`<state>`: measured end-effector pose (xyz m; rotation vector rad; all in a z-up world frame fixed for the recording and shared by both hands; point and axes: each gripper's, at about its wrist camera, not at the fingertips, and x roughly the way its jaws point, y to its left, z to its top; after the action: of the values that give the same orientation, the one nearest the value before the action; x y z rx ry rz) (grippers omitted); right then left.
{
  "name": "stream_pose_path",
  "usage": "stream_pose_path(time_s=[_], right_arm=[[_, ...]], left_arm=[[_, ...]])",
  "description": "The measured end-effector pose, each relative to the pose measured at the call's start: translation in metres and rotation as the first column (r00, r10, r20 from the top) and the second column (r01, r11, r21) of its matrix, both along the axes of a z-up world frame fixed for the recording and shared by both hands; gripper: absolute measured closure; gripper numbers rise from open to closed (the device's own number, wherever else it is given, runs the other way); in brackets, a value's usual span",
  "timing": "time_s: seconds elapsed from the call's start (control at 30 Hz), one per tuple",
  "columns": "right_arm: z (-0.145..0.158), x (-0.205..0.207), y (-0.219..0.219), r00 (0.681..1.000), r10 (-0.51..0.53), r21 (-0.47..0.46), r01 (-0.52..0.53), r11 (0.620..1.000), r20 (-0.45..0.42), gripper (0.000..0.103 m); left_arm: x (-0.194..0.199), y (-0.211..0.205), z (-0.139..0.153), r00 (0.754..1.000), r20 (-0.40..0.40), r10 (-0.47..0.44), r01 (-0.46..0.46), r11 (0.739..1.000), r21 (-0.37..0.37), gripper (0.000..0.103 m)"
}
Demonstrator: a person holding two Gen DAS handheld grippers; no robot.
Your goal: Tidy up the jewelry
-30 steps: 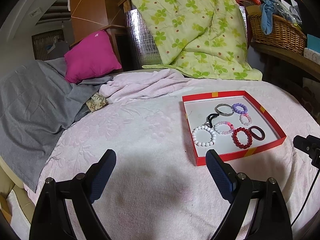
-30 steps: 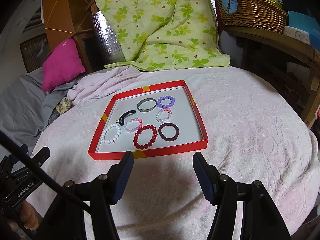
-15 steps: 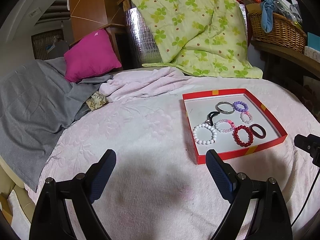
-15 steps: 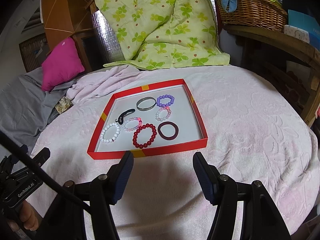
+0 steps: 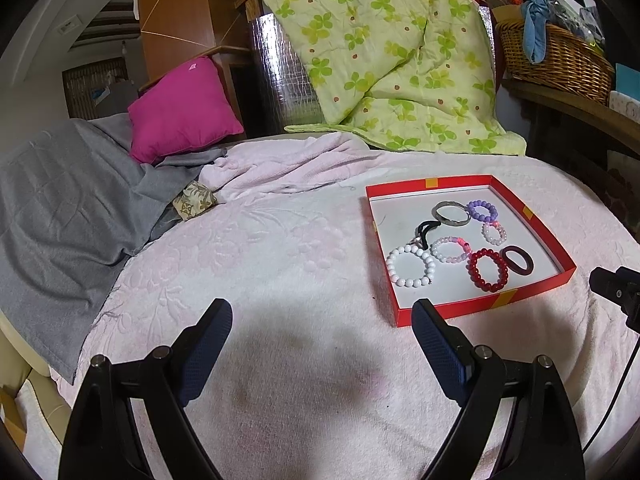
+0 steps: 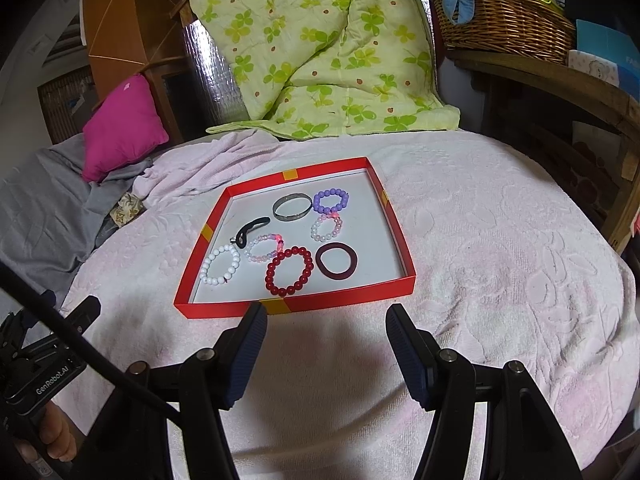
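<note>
A shallow red tray (image 6: 224, 309) (image 5: 484, 304) lies on the pale pink bedspread. Inside it rest several bracelets: a white bead one (image 6: 221, 266), a dark red bead one (image 6: 289, 271), a maroon ring (image 6: 336, 261), a silver bangle (image 6: 292, 207), a purple bead one (image 6: 331, 200), two pinkish bead ones and a black hair clip (image 6: 251, 229). My right gripper (image 6: 326, 312) hangs open just in front of the tray's near rim, nothing between its fingers. My left gripper (image 5: 322, 308) stands wide open over bare bedspread, left of the tray, its right finger near the tray's front corner.
A green floral quilt (image 6: 328, 48) and a magenta pillow (image 5: 180, 108) lie behind the tray. Grey cloth (image 5: 68, 208) covers the bed's left side. A wicker basket (image 6: 504, 20) sits on a wooden shelf at right. A hand (image 6: 56, 436) holds the left gripper's body.
</note>
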<state>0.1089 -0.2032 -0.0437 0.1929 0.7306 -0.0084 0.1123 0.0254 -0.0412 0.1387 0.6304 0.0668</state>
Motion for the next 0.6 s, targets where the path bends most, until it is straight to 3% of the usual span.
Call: stream_pose_path(time_s=[0.6], right_arm=[[-0.0028,0.0016,0.0004,1.0,0.002,-0.002,-0.002,1.0,-0.006,0.037]], left_arm=[[0.0001,0.0008,-0.0025,1.0,-0.005,0.002,-0.002,1.0,0.004,0.012]])
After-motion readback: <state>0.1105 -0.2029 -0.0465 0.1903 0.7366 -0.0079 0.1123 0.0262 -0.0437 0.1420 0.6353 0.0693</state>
